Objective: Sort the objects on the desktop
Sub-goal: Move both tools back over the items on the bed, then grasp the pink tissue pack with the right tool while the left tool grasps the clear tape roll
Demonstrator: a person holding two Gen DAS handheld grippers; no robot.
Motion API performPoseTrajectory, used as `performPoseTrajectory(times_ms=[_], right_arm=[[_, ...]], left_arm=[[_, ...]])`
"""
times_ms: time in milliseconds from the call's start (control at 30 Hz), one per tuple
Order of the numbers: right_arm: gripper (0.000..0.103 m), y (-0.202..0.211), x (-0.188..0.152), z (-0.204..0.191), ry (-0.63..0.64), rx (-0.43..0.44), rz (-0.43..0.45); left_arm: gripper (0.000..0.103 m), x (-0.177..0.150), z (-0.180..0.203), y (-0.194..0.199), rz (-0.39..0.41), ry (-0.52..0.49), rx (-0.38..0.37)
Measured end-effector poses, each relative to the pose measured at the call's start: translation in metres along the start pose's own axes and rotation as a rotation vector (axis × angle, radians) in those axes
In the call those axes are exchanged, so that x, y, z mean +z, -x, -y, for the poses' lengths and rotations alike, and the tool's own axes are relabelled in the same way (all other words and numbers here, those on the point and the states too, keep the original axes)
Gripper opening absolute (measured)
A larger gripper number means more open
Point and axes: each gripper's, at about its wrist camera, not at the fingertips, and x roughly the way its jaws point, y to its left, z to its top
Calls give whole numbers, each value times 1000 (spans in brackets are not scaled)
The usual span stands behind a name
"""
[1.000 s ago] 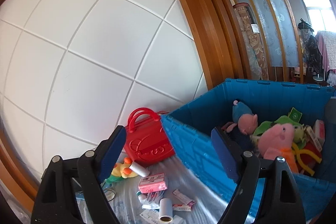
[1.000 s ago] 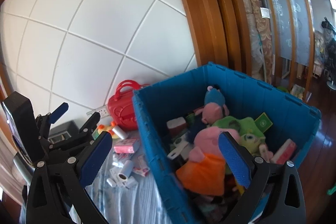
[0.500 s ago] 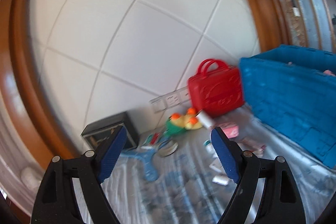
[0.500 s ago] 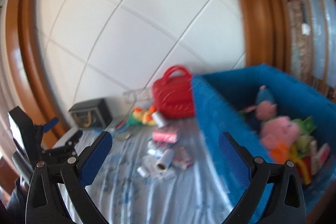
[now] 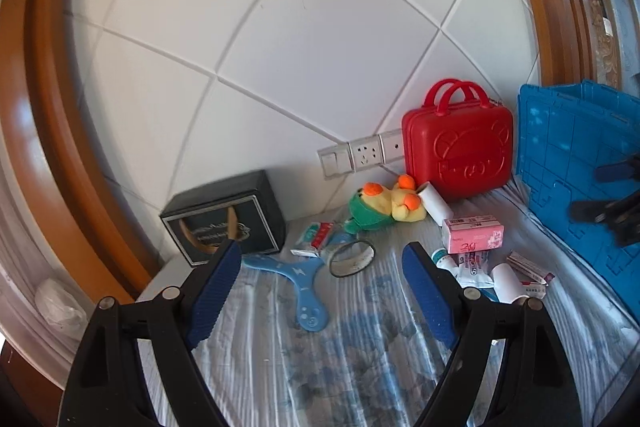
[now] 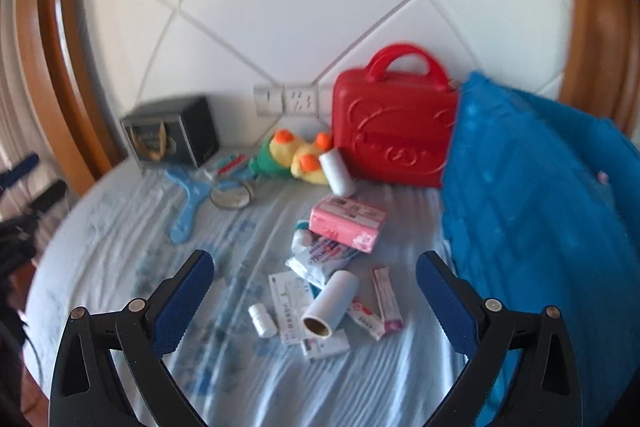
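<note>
Your L gripper (image 5: 322, 263): jaws wide apart, nothing between the blue pads, held above the striped cloth (image 5: 360, 359). Your R gripper (image 6: 314, 267): same, jaws spread, empty, over the small-item pile.

Items on cloth, L wrist view:
- Blue boomerang toy (image 5: 298, 281) lies flat just ahead of L gripper, betw. the pads in frame.
- Round mirror w/ dark rim (image 5: 353, 257) just right of boomerang, touching or nearly so; can't tell which.
- Green/yellow plush duck (image 5: 384, 206) near the wall, next to red carry case (image 5: 458, 143), which stands upright against wall.
- Black box (image 5: 226, 217) at far left, by the wooden frame.
- Pink packet (image 5: 472, 235) right of the duck.
- Blue crate (image 5: 580, 179) at right edge; its wall faces you.

R wrist view (blurred):
- White roll w/ cardboard core (image 6: 330, 301) lies betw. the pads in frame, open end toward you.
- Small white bottle (image 6: 262, 321) just left of it, on its side.
- Flat boxes and a foil pouch (image 6: 320, 255) piled around the roll; labels unreadable.
- Second white roll (image 6: 338, 167) leans by the duck and the case.
</note>
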Motion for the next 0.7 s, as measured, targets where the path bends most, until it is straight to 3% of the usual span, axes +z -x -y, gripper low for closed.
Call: performPoseTrajectory(times_ms=[200, 367, 533, 700], right_arm=[[103, -139, 17, 13, 142, 30, -188], [103, -245, 15, 30, 262, -42, -415], [102, -284, 13, 31, 384, -61, -446], [103, -315, 17, 42, 386, -47, -487]], left_arm=[[83, -18, 7, -48, -51, -56, -30], [83, -44, -5, -93, -143, -31, -31], [83, -60, -10, -130, -206, 29, -57], [83, -68, 1, -158, -234, 3, -70]])
